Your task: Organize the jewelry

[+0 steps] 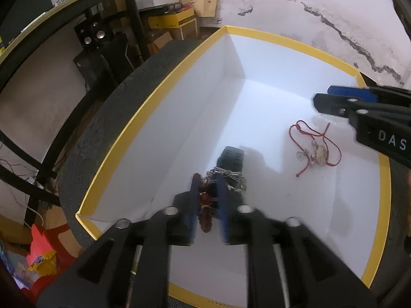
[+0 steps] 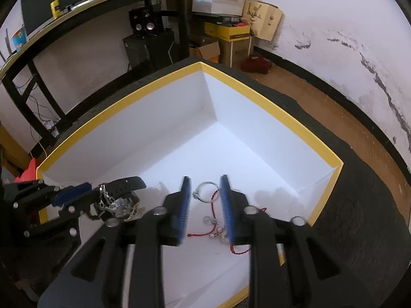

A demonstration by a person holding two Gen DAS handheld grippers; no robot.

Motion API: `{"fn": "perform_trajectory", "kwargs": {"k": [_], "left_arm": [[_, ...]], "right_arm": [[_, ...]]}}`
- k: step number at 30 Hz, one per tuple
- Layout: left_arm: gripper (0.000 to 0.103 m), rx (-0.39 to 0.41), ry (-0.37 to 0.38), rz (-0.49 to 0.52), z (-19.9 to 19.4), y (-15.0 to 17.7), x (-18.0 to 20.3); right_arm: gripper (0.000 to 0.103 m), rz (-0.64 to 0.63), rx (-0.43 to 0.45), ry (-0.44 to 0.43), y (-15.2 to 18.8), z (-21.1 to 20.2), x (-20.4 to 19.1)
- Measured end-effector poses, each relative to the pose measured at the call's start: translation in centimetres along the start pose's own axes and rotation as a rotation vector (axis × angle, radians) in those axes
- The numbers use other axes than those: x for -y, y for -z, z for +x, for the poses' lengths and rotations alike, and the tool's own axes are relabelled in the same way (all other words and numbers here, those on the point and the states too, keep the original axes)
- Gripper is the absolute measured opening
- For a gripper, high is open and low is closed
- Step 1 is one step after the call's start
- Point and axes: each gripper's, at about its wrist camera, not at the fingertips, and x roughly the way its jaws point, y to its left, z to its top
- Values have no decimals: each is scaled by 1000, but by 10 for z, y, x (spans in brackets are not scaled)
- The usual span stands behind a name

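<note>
A white box with a yellow rim (image 1: pixel 143 118) (image 2: pixel 259 97) sits on a dark mat. My left gripper (image 1: pixel 209 190) is shut on a bundle of jewelry: a black watch (image 1: pixel 231 157) (image 2: pixel 123 186), a silver chain (image 1: pixel 228 177) (image 2: pixel 120 205) and dark red beads (image 1: pixel 205 218), held inside the box over its floor. A red cord bracelet with silver charms (image 1: pixel 316 151) (image 2: pixel 218 227) lies on the box floor. My right gripper (image 2: pixel 204 200) (image 1: pixel 331 97) is open above it. A silver ring (image 2: pixel 204 191) lies between its fingers.
The dark mat (image 1: pixel 102 118) (image 2: pixel 359 205) surrounds the box. A black desk frame (image 1: pixel 51 59) (image 2: pixel 51 64), speakers (image 2: pixel 145 25) and cardboard boxes (image 2: pixel 231 33) stand behind. A cracked white wall (image 1: pixel 334 12) is on the right. A red bag (image 1: pixel 41 246) lies on the floor.
</note>
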Motion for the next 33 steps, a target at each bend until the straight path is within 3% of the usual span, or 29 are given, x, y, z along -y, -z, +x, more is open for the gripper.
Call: {"fn": "perform_trajectory", "kwargs": {"k": [1, 2, 21, 29, 33], "left_arm": [[89, 3, -5, 0, -1, 0, 1], [97, 21, -11, -2, -4, 1, 3], [97, 27, -5, 1, -6, 4, 9], [97, 62, 6, 6, -27, -5, 20], [97, 95, 38, 39, -47, -13, 48]], "right_arm": [[87, -4, 16, 10, 0, -2, 0], [89, -17, 29, 28, -1, -3, -2], [89, -7, 30, 20, 3, -5, 3], [89, 48, 82, 55, 15, -51, 25], [89, 91, 120, 100, 30, -91, 50]]}}
